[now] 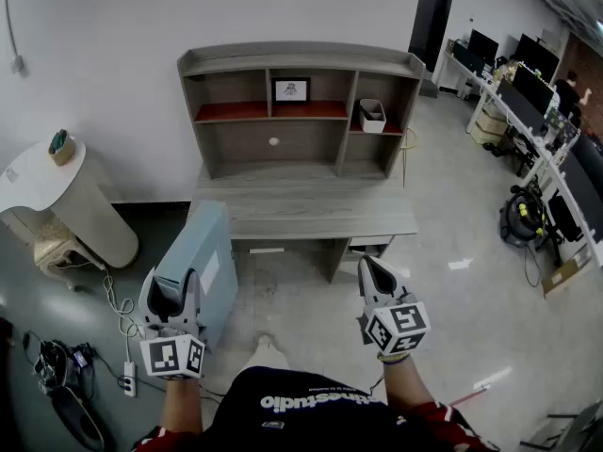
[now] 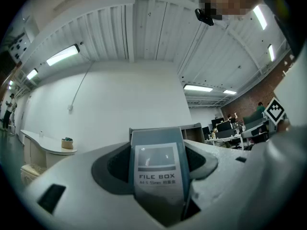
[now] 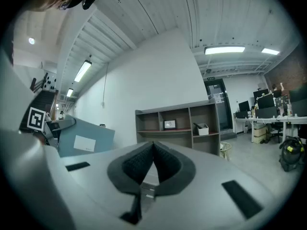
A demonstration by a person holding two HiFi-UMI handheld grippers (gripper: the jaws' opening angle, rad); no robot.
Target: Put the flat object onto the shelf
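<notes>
My left gripper (image 1: 176, 295) is shut on a flat blue-grey file box (image 1: 200, 262), held on edge at the lower left of the head view. In the left gripper view the file box (image 2: 157, 169) stands between the jaws with its white spine label facing the camera. My right gripper (image 1: 370, 273) is shut with nothing in it; in the right gripper view its dark pads (image 3: 165, 166) meet at the tips. The grey wooden shelf unit (image 1: 300, 111) stands on a desk (image 1: 306, 213) ahead of both grippers, and the shelf unit (image 3: 177, 126) shows again in the right gripper view.
A framed picture (image 1: 291, 89) and a white bin (image 1: 372, 115) sit in the shelf's upper compartments. A round white table (image 1: 66, 196) stands at left. Cables and a power strip (image 1: 129, 379) lie on the floor. Office desks with monitors (image 1: 532, 92) line the right side.
</notes>
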